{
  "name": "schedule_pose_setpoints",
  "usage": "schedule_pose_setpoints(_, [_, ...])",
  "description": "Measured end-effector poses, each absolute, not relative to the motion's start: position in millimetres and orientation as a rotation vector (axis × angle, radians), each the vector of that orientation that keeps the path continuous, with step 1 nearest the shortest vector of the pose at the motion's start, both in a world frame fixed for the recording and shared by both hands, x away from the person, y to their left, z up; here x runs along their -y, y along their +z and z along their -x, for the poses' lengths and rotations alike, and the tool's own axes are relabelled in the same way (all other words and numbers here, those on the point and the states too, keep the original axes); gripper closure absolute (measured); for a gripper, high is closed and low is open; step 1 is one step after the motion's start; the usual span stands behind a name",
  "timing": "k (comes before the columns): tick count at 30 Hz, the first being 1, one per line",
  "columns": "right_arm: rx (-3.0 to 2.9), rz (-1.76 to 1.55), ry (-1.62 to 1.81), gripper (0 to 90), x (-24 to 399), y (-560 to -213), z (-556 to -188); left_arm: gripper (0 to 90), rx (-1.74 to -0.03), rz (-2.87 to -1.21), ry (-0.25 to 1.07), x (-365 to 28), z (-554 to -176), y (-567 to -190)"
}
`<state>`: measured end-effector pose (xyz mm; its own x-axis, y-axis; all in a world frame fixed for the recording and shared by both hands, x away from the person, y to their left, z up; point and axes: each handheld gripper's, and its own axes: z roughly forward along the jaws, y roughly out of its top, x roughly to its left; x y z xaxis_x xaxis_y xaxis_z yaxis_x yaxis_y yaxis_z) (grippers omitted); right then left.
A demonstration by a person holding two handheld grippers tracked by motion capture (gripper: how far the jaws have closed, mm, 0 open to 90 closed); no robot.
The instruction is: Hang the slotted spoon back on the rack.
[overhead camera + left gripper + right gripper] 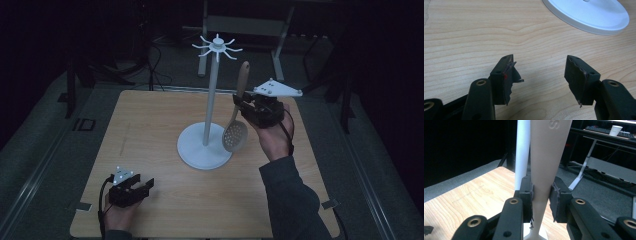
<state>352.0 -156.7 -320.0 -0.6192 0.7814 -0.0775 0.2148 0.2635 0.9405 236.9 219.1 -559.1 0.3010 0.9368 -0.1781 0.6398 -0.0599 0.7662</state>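
High view: your right gripper is up off the table, just right of the white hook stand, w/ the jaws clamped on the handle of a beige slotted spoon. Spoon hangs roughly upright, slightly tilted: handle end up near the stand's hook crown but below it, perforated bowl down over the right edge of the round base. Can't tell if the bowl touches the base. Grey three-cornered plate sits on top of that gripper; your hand and dark sleeve come in from bottom right.

Right gripper view: both jaws of the right gripper press the spoon handle from either side, at its narrower part, handle widening upward. The stand's white pole is right behind the handle, just left of it; touching or not, can't tell. Wood table below left, a desk frame and a paper cup far back in the dark room.

Your left gripper rests low at the near-left part of the table, well apart from the stand. Left gripper view: the left gripper has jaws spread wide w/ bare wood between them, gripping nothing; pads look worn and ragged. Edge of the white base shows top right, clear of the jaws.
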Motion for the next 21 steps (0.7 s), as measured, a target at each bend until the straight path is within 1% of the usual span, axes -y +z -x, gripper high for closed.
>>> schedule_pose_setpoints(21, [-2.02, -0.899, 1.333, 73.7, 143, -313, -362, 41.4, -1.423, -1.778, 0.475, -220, -237, -559])
